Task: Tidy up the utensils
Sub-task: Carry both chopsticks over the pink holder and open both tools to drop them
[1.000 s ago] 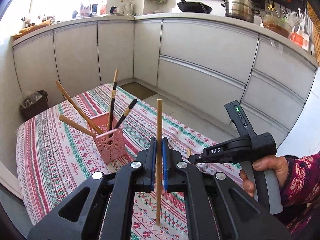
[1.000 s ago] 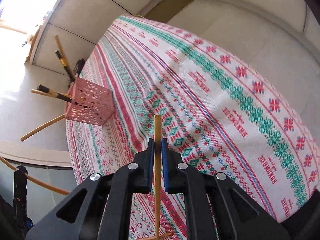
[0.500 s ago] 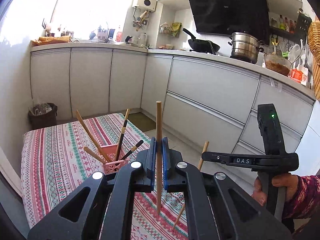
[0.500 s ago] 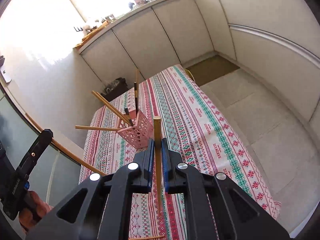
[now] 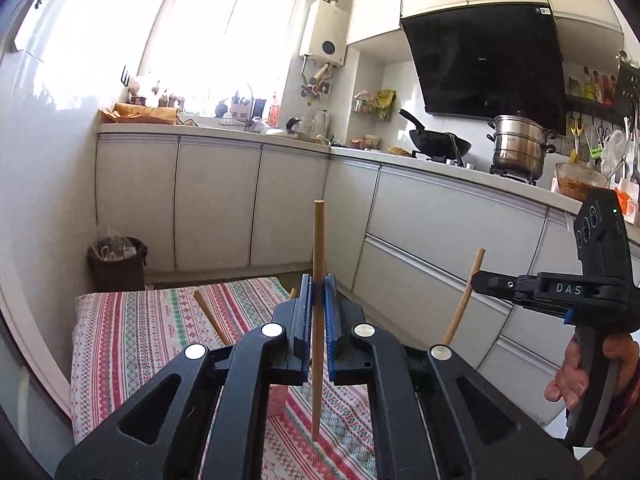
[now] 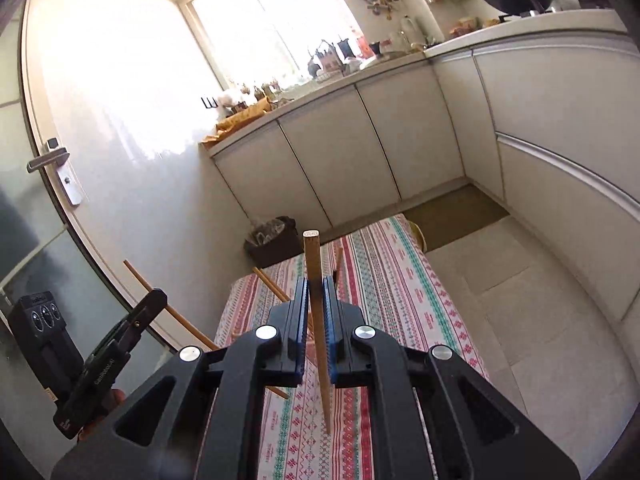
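I am working two handheld grippers above a small table in a kitchen. Nearest me in the left wrist view, the left gripper [image 5: 316, 312] has its blue pads clamped on a round wooden chopstick [image 5: 318, 320], which stands nearly upright and runs from twelve o'clock to six through the jaws. In the right wrist view the right gripper [image 6: 316, 312] is likewise closed on a second chopstick [image 6: 318, 332], square-topped and tilted slightly toward five o'clock at its lower tip.

Just beyond the left jaws, at about seven o'clock, a corner of the pink utensil basket [image 5: 277, 400] peeks out beneath the gripper body; most of it is hidden. Chopstick ends already standing in it lean out toward ten o'clock [image 5: 210, 316]. The striped tablecloth [image 5: 132, 340] lies below both tools. At three o'clock a hand [image 5: 588, 372] grips the right tool's handle. Farther off are cabinets, a brown bin [image 5: 118, 264] at nine o'clock, and a wok and steel pot on the counter.

I judge the step to be carrying two chopsticks to the basket. Next, each gripper must come over the basket's open top, point the stick down, lower it and release.
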`<state>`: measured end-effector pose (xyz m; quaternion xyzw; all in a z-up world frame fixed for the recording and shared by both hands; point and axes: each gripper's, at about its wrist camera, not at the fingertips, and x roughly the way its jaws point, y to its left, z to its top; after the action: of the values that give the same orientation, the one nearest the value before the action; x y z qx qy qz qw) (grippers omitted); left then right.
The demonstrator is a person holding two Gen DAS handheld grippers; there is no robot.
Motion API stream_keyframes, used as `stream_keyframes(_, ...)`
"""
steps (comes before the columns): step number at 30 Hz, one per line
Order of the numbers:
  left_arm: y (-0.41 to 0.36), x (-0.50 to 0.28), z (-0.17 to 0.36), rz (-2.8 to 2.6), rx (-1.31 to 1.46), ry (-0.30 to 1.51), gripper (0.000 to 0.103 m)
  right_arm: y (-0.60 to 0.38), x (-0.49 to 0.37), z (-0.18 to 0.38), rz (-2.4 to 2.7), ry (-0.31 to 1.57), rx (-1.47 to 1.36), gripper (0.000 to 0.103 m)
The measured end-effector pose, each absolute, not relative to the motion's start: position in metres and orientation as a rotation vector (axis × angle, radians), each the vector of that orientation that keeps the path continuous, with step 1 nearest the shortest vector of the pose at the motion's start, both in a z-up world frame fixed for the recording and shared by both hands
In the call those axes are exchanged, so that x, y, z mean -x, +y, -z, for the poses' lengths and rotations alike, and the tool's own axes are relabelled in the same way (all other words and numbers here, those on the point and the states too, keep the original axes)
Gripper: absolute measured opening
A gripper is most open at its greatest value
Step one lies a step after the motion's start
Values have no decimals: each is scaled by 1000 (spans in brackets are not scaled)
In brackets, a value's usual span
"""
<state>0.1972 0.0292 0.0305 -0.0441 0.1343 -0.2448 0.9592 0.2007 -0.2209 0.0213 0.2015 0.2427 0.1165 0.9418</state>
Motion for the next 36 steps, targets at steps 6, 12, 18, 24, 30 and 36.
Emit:
stream_keyframes(6,25,-232,-48,410,90,240,5,-218,-220,-58,-268,405,-411,8)
stream_keyframes(12,18,-272,-28,315,71,245,5,-208,-258,-59,-275,354,-403,8)
stream_keyframes(18,16,-306,16,274,65,321,10,-187,-295,-27,-279,332,-366,8)
stream_keyframes(24,46,-283,7,203,152,272,45,-166,-318,-7,-285,351,-333,8)
stream_keyframes(30,82,-250,-27,156,240,165,64,-154,-332,8,-278,361,-322,8)
stream_keyframes(36,93,-248,-32,133,246,168,64,-142,-343,28,-276,399,-311,8)
